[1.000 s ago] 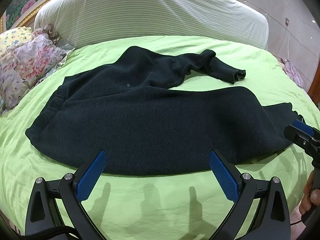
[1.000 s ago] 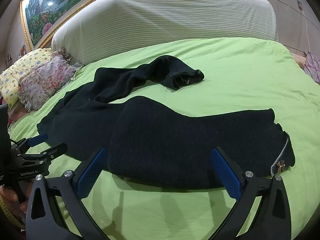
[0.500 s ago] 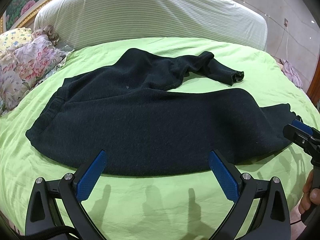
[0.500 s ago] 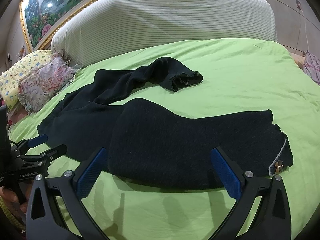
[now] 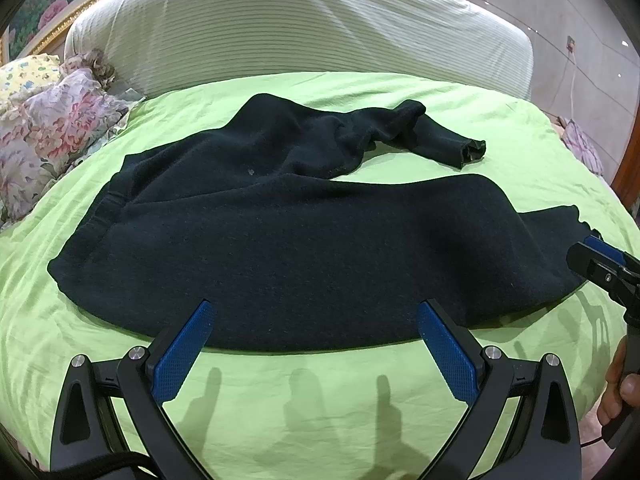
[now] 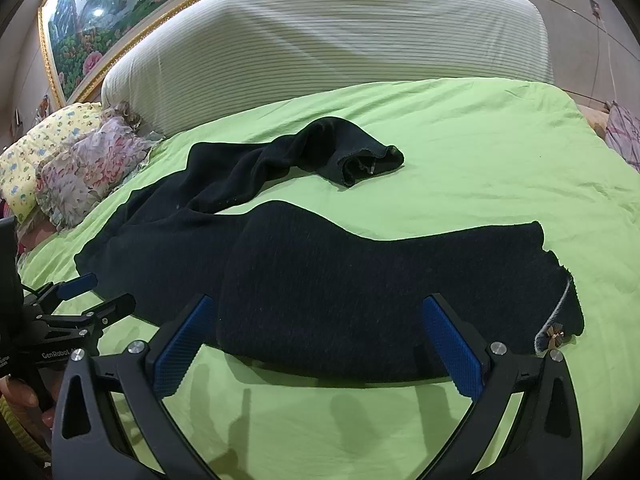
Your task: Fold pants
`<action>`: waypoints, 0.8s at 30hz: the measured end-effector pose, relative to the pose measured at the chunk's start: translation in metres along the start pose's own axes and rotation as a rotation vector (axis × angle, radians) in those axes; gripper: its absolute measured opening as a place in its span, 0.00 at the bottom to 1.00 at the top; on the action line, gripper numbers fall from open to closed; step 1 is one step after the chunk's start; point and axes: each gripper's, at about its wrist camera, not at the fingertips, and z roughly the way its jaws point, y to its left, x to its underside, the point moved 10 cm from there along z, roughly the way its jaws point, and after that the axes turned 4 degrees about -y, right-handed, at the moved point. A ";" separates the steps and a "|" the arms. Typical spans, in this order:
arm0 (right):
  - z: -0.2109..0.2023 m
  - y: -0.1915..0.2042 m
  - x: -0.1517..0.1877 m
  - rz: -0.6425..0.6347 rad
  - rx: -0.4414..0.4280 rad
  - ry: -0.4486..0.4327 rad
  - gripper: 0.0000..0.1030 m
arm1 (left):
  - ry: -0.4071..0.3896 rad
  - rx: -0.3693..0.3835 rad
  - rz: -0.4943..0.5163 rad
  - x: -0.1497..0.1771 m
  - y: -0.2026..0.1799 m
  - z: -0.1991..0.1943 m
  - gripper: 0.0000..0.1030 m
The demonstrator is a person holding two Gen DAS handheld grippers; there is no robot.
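Observation:
Black knit pants lie spread on the green bedsheet, waistband to the left, one leg stretched along the near side and the other crumpled toward the back with its cuff open. They also show in the right wrist view, where the near leg's cuff has a small clip. My left gripper is open and empty, just above the near edge of the pants. My right gripper is open and empty over the near leg. Each gripper shows in the other's view: the right, the left.
A striped white headboard cushion stands behind the bed. Floral pillows lie at the back left. A framed painting hangs on the wall. The bed's right edge drops off near a pink cloth.
Both grippers have drifted slightly toward the pants. The pants have not moved and both grippers stay open.

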 end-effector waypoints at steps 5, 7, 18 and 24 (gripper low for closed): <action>-0.001 -0.004 -0.003 0.009 0.005 -0.004 1.00 | 0.005 0.007 -0.001 0.000 -0.002 0.001 0.99; -0.002 -0.006 -0.004 0.015 0.008 -0.008 1.00 | 0.004 0.011 0.001 -0.001 -0.003 0.001 0.99; -0.003 -0.012 -0.004 0.031 0.012 -0.011 1.00 | 0.005 0.017 0.011 -0.001 -0.007 0.000 0.99; -0.005 -0.017 -0.004 0.040 0.017 -0.016 1.00 | 0.011 0.029 0.018 -0.001 -0.011 0.002 0.99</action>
